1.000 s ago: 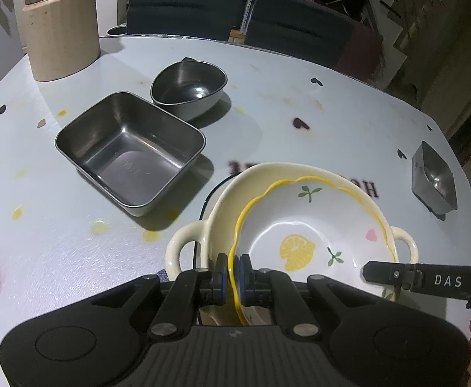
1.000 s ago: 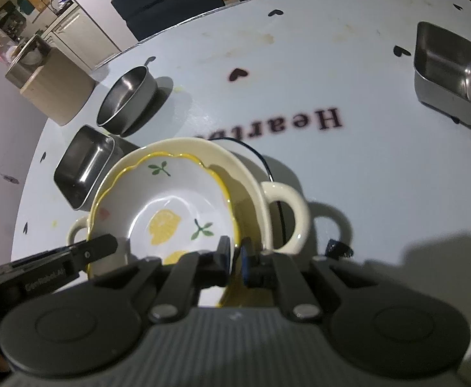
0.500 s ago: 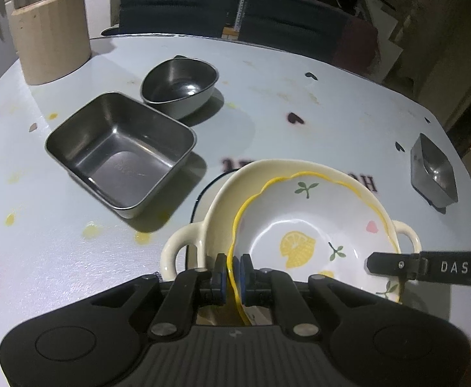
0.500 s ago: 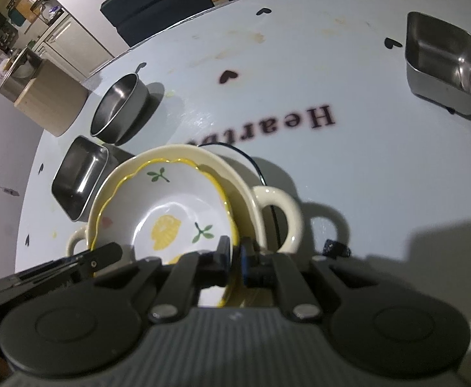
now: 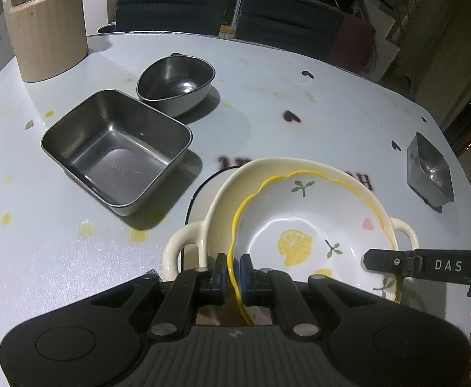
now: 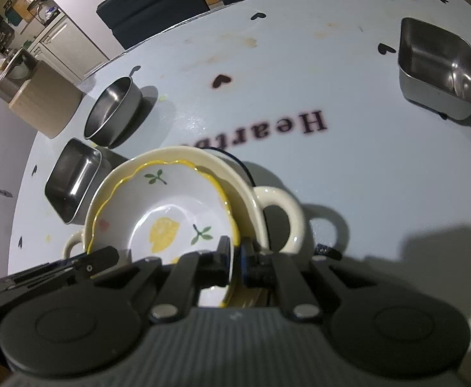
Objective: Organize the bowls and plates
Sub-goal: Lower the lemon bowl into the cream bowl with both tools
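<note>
A white bowl with a yellow scalloped rim and a lemon print [image 5: 303, 225] sits inside a cream two-handled dish [image 5: 222, 200], above a plate with a dark rim [image 5: 200, 190]. My left gripper [image 5: 234, 269] is shut on the lemon bowl's near-left rim. My right gripper [image 6: 235, 259] is shut on the same bowl's [image 6: 171, 213] opposite rim, beside the cream dish's handle [image 6: 280, 216]. Each gripper shows in the other's view.
On the pale round table [image 5: 267, 109] stand a steel rectangular pan [image 5: 116, 148], a steel round bowl [image 5: 176, 80], a small steel square dish [image 5: 428, 167] at the right and a beige canister [image 5: 48, 29] at the back left. Chairs stand behind the table.
Both grippers have lifted slightly with the lemon bowl held between them; the table objects appear a little farther away. The grips have not changed.
</note>
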